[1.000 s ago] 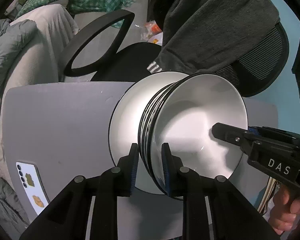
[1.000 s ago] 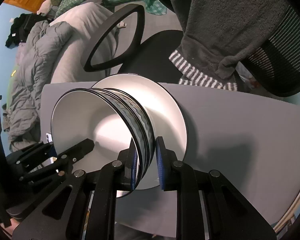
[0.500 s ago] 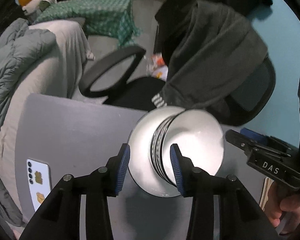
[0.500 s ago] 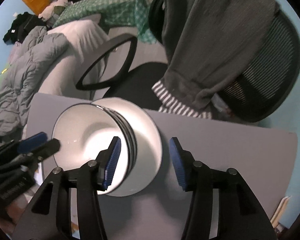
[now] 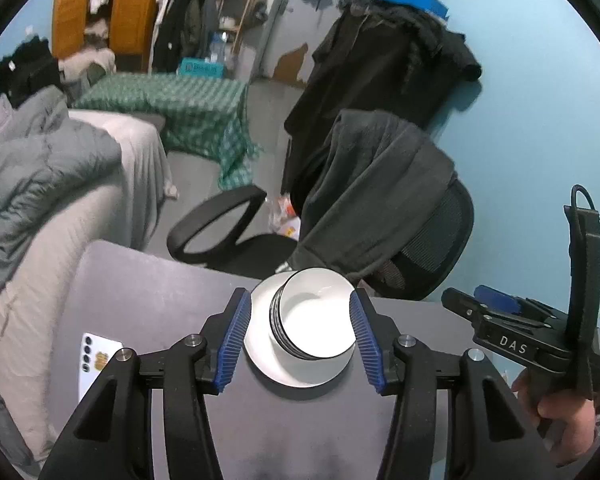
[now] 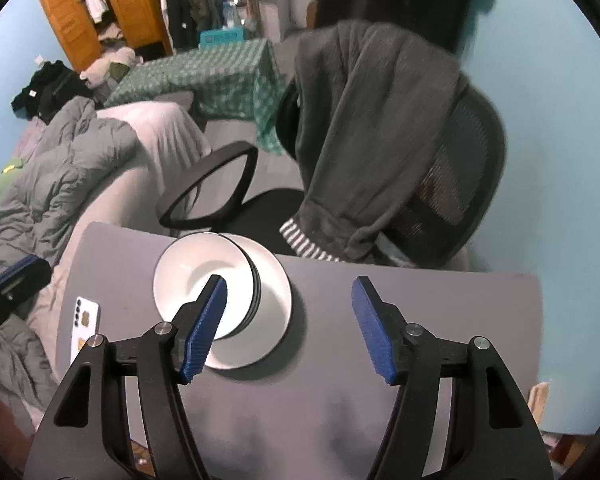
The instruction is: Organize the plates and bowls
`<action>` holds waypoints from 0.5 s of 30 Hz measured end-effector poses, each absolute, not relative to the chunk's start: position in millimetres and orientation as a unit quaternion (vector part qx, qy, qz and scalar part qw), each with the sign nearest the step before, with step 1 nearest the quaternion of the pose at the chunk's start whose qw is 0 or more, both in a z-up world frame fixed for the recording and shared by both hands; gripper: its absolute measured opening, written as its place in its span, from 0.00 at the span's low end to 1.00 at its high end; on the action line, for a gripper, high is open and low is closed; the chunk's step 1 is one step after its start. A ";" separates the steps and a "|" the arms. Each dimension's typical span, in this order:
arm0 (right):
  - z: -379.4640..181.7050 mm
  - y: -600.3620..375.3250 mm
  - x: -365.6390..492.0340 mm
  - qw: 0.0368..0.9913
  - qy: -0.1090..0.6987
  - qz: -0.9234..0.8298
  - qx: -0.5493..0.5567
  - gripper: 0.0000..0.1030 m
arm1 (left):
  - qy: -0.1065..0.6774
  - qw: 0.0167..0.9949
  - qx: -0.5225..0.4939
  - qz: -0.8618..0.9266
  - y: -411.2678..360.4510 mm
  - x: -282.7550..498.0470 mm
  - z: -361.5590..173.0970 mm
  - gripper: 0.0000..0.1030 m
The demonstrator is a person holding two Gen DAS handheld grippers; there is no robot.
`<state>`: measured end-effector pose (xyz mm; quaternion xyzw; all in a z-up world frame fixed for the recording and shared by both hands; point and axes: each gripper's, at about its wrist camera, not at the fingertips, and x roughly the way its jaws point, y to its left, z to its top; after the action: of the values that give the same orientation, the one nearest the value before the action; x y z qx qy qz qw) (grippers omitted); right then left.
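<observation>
both grippers [image 5: 298, 338] [image 6: 290, 328] angled down over stacked bowls [image 5: 314, 322] — jaws opening, empty.

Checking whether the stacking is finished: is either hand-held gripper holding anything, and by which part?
Nothing is held. Both the left hand-held gripper and right hand-held gripper are opening, clear above the bowls stacked on the plate.

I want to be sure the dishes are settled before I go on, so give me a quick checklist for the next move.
1. Bowl stack sits on the plate: ok.
2. Stack level: cannot tell.
3. Left gripper clear of the dishes, jaws opening, nothing between them: ok.
4. Right gripper clear, jaws opening, empty: ok.
5. Phone apart from the plate: ok.
6. Plate fully on the table: ok.
</observation>
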<state>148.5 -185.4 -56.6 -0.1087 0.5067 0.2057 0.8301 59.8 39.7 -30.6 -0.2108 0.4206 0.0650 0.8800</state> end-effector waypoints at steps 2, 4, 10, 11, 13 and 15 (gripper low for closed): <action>-45.2 -190.6 136.5 0.836 0.498 0.204 -0.110 0.63 | 0.407 0.888 -0.204 0.063 35.3 48.8 -19.5 0.52; -34.2 -195.1 125.4 0.843 0.487 0.201 -0.111 0.63 | 0.390 0.898 -0.195 0.068 31.3 35.8 -7.7 0.53; -7.5 -206.6 100.3 0.860 0.460 0.186 -0.119 0.63 | 0.344 0.920 -0.173 0.078 24.0 1.3 15.9 0.60; -3.8 -209.1 95.4 0.862 0.457 0.185 -0.118 0.63 | 0.338 0.922 -0.170 0.080 23.2 -3.5 19.7 0.61; 2.4 -213.0 89.6 0.865 0.453 0.180 -0.118 0.64 | 0.331 0.925 -0.168 0.084 23.9 -11.5 25.2 0.62; 7.2 -217.0 84.5 0.868 0.449 0.176 -0.117 0.64 | 0.325 0.925 -0.173 0.088 26.5 -18.8 30.5 0.62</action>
<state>84.5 -217.0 7.2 -0.1172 0.4493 0.1757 0.8681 -18.8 26.5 30.5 -0.1735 0.3251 0.0879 0.9255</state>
